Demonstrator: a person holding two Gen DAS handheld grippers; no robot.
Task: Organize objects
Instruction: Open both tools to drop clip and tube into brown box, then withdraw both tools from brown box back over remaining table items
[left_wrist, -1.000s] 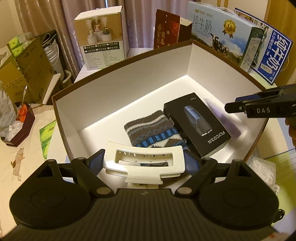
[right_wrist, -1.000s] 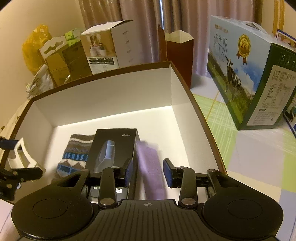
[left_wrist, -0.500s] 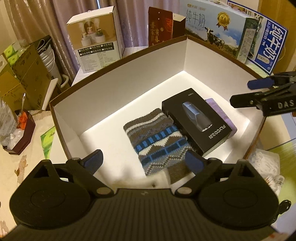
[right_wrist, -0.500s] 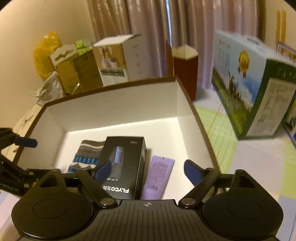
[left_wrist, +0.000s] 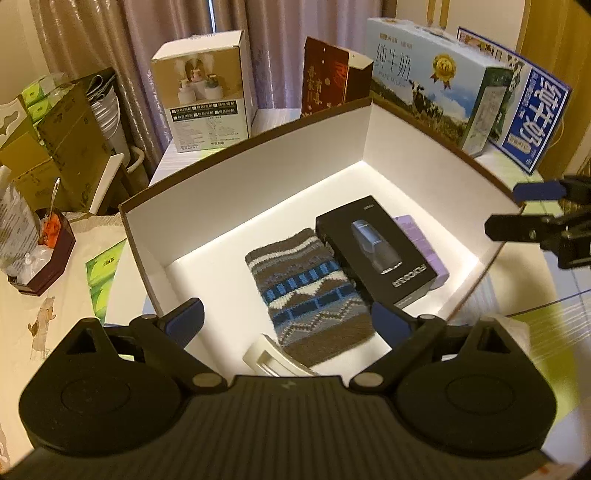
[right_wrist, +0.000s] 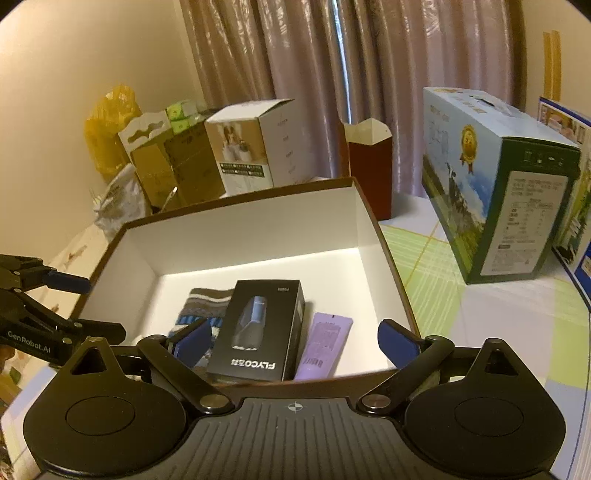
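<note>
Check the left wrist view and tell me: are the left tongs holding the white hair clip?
No: the left tongs stand open and empty, and the white hair clip lies in the box beside the knitted sock.

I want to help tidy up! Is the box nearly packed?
Four things already lie in the box: sock, black carton, purple tube, white clip. Left gripper and right gripper are open and empty. Nothing left to pack is visible.

A: What lies in the box?

B: The sock at its centre, the shaver carton touching it at three o'clock, the tube just beyond.

A: And the clip?

B: At six o'clock, against the sock's near end. The milk carton stands outside, at one o'clock.
</note>
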